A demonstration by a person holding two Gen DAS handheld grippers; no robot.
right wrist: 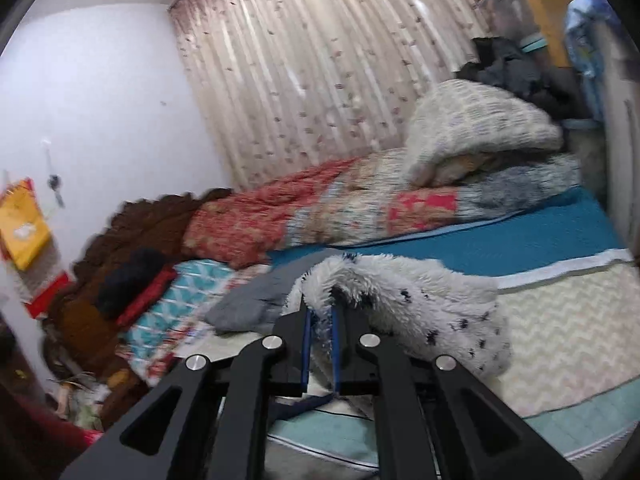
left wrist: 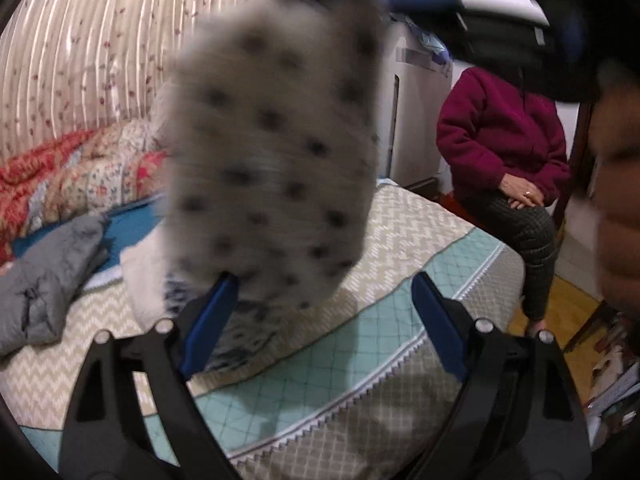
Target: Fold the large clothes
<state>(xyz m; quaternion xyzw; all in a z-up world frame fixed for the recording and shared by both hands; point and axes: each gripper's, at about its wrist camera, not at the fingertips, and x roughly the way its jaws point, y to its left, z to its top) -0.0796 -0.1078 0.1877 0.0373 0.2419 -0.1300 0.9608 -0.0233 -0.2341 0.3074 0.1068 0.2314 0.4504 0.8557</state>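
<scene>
Fluffy white pile with dark spots is what you are dealing with: the fleece point(right wrist: 400, 300) is thick, soft and limp, probably light for its bulk, so expect it to sag and slide rather than hold a crease. Your right gripper point(right wrist: 320, 312) has its jaws nearly together, clamped on a ridge of it, the rest trailing to the right of the jaws across the bed point(right wrist: 568, 332). From the left gripper point(left wrist: 324, 284), the fleece point(left wrist: 276, 160) hangs blurred just ahead, its lower edge brushing the left finger; those jaws stand wide apart and grip nothing. I judge a hem or corner the best hold, pinched deep, since loose pile may slip out. A grey garment point(right wrist: 256, 296) lies just left of the right jaws, touching the fleece. Beyond both, floral quilts point(right wrist: 320, 208) are heaped near the curtain point(right wrist: 320, 60).
</scene>
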